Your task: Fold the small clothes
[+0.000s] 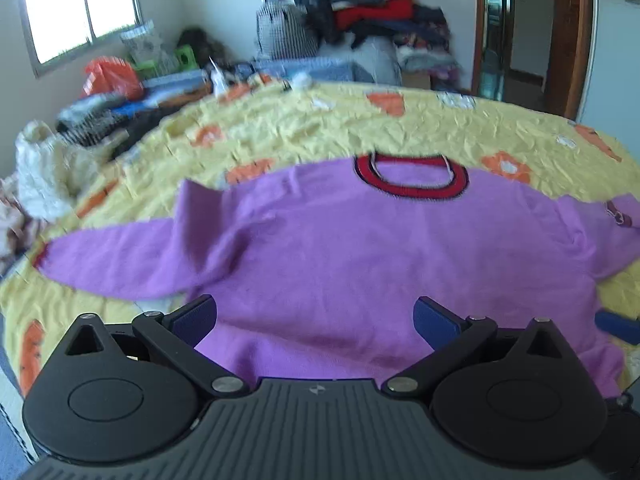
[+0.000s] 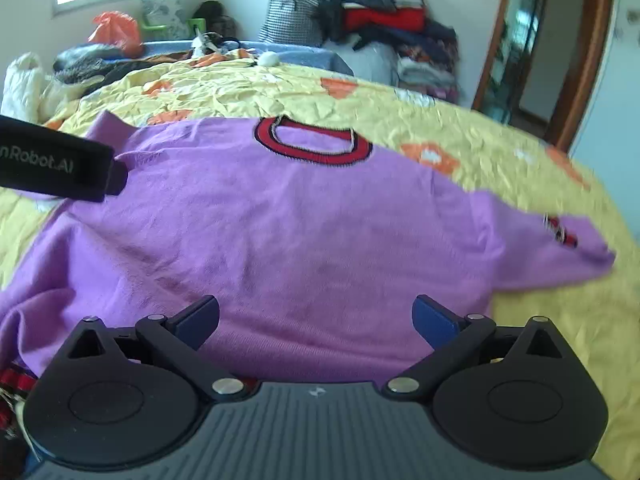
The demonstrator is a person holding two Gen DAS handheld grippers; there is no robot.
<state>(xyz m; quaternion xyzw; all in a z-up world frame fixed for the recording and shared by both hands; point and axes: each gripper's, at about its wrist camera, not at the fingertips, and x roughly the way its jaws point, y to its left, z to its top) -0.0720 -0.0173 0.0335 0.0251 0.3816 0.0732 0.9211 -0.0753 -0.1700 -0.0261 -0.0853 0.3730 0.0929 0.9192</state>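
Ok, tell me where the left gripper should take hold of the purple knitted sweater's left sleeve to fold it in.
Grip the red-trimmed cuff end of the purple knitted sweater, coming from the outer left side, low over the yellow flowered bedspread. The sleeve lies flat and stretched out away from the body, so its tip is a free edge. The left gripper is open above the hem.

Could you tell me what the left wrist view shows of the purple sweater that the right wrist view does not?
Only the left wrist view shows the sweater's left sleeve laid out whole across the yellow bedspread, and the left gripper open above the hem. Only the right wrist view shows the right sleeve out to its red cuff, with the right gripper open. Both show the purple sweater lying flat, its red collar at the far side, and a clothes pile behind the bed.
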